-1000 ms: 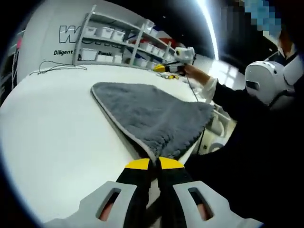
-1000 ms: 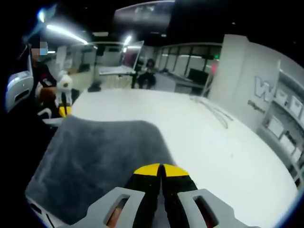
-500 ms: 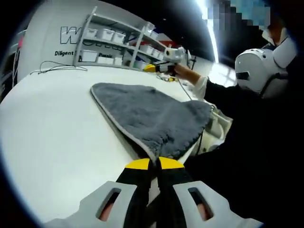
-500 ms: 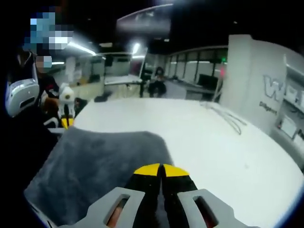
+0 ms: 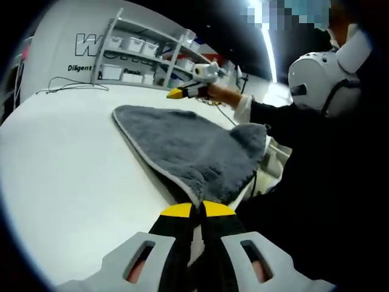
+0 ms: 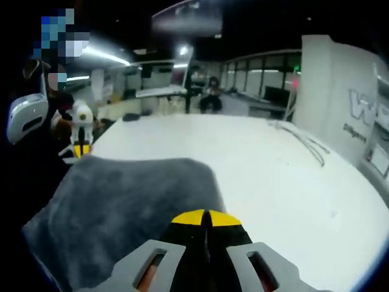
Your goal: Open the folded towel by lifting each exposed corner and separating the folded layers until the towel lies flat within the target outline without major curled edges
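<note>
A: Checking left gripper (image 5: pixel 196 210) first. Jaws pressed together, yellow tips meeting on the pale piped edge of the grey towel (image 5: pixel 182 149) at its near corner. Looks like a pinch on that corner.

B: Agreed. Towel pos.?

A: On the white table (image 5: pixel 67 176), running from the near corner away toward the far side. Piped hem along its left edge in the left gripper view. Right-hand part is raised into a rounded hump at the table's edge, next to the person's dark sleeve (image 5: pixel 285 118).

B: Right gripper (image 5: pixel 176 93) shows in that view too?

A: Yes, far end of towel, yellow tips just above or at the far corner. Too small to say if touching.

B: Right gripper view?

A: Own jaws (image 6: pixel 205 218) closed tight, yellow tips together, towel (image 6: pixel 121 207) directly under and in front of them. Cloth seems caught betw. the tips, but the nip itself is hidden, so marked probable. Towel's far edge is rounded over, left part sags off toward the table edge.

B: Other gripper there?

A: Left gripper (image 6: pixel 80 146) at upper left, yellow tips at the towel's far-left corner, hand behind it.

B: Surroundings?

A: Cable (image 6: pixel 304 143) on the table, well apart from towel. Shelving w/ white bins (image 5: pixel 146 45) behind the table.
</note>
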A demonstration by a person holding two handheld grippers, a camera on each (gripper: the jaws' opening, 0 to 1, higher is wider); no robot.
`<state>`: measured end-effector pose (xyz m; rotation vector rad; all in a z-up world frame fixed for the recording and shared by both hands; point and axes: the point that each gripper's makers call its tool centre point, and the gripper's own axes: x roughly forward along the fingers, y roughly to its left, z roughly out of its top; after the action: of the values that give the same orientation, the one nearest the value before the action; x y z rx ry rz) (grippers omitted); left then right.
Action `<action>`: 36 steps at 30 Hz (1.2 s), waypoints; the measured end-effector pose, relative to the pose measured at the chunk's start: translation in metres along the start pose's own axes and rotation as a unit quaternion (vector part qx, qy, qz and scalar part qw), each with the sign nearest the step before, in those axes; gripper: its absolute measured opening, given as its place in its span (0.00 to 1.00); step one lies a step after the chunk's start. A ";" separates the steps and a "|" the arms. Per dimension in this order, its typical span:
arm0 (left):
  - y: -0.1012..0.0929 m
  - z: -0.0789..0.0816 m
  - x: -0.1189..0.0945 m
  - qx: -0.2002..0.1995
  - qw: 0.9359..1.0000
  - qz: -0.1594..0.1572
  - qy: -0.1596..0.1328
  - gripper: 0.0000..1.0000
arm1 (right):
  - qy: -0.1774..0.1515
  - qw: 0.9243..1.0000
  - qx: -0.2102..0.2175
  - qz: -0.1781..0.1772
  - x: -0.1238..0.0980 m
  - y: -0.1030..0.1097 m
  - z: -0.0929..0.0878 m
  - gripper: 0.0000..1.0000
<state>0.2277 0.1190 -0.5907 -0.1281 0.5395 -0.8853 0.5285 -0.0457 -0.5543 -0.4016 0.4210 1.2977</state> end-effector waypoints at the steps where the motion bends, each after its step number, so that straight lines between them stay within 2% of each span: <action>1: 0.000 0.000 0.000 -0.002 1.000 0.000 0.000 0.04 | 0.003 1.000 -0.002 0.001 0.004 -0.002 -0.005 0.00; 10: 0.002 -0.001 0.003 -0.018 1.000 0.000 0.000 0.03 | 0.022 1.000 0.013 -0.001 0.017 -0.013 -0.028 0.00; 14: 0.004 0.000 0.004 -0.022 1.000 0.003 0.003 0.03 | 0.043 0.999 0.009 -0.008 0.020 -0.016 -0.042 0.00; 26: 0.017 0.000 -0.001 -0.045 0.999 0.017 0.017 0.03 | 0.029 0.999 0.015 -0.010 0.019 -0.018 -0.045 0.00; 31: 0.025 0.001 0.000 -0.069 0.997 0.020 0.022 0.02 | 0.023 0.999 0.022 -0.010 0.017 -0.019 -0.045 0.00; 36: 0.032 0.003 -0.002 -0.067 0.997 0.028 0.031 0.02 | 0.019 0.999 0.025 -0.017 0.012 -0.022 -0.048 0.00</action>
<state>0.2508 0.1407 -0.5975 -0.2079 0.6575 -0.7994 0.5494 -0.0651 -0.6005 -0.3907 0.4756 1.2467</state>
